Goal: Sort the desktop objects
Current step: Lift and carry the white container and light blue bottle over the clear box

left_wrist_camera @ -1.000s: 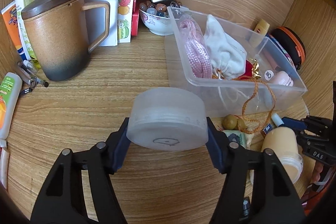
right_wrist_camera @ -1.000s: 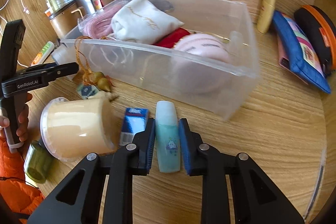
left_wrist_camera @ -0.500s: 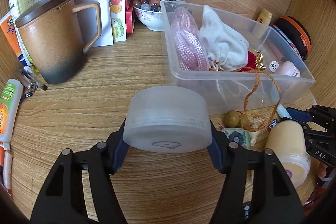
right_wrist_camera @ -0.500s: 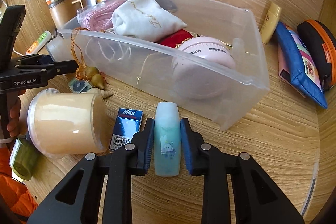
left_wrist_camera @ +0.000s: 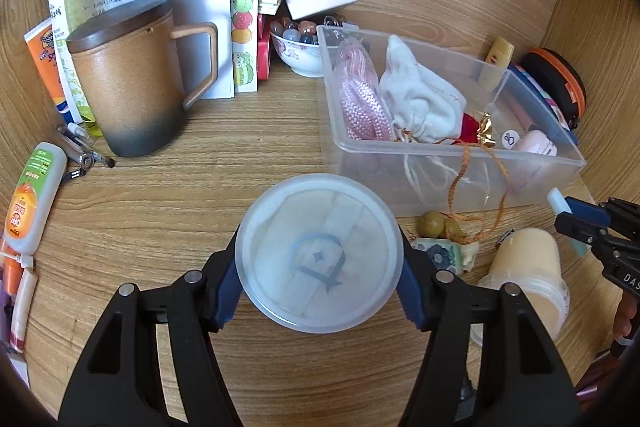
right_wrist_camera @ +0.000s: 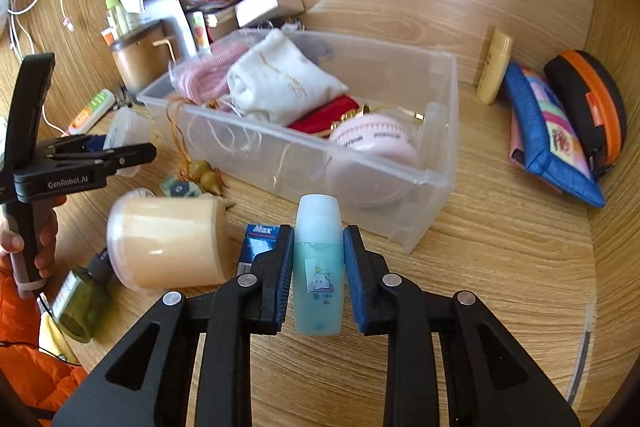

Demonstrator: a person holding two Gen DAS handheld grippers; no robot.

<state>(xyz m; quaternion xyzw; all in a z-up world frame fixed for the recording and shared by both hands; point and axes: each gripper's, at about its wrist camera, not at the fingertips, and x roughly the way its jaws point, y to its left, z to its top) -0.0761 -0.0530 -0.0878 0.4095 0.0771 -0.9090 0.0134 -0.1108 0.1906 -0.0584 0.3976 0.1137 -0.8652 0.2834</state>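
Both grippers are loaded, so the step in hand looks like carrying two items to the clear plastic bin [right_wrist_camera: 434, 163] that already holds a pink cord, a white drawstring pouch and a pink round case. The left gripper [left_wrist_camera: 319, 261] is clamped across a frosted round container [left_wrist_camera: 319, 255], its lid facing the camera with a blue outline emblem, held above the wooden desk [left_wrist_camera: 192, 195] just in front of the bin's near wall. The right gripper [right_wrist_camera: 318, 267] is closed tight on a small blue bottle [right_wrist_camera: 319, 259] with a pale cap and a cloud sticker, lifted clear of the desk near the bin's front corner. The next move probably calls for bringing each piece over the rim and letting go above a free spot, avoiding the tassel cord hanging over the wall. Readable writing: "GenRobot.AI" on the left gripper's side, "Max" on a small blue box [right_wrist_camera: 260, 241] beside the cream jar [right_wrist_camera: 168, 241], which lies on its side.
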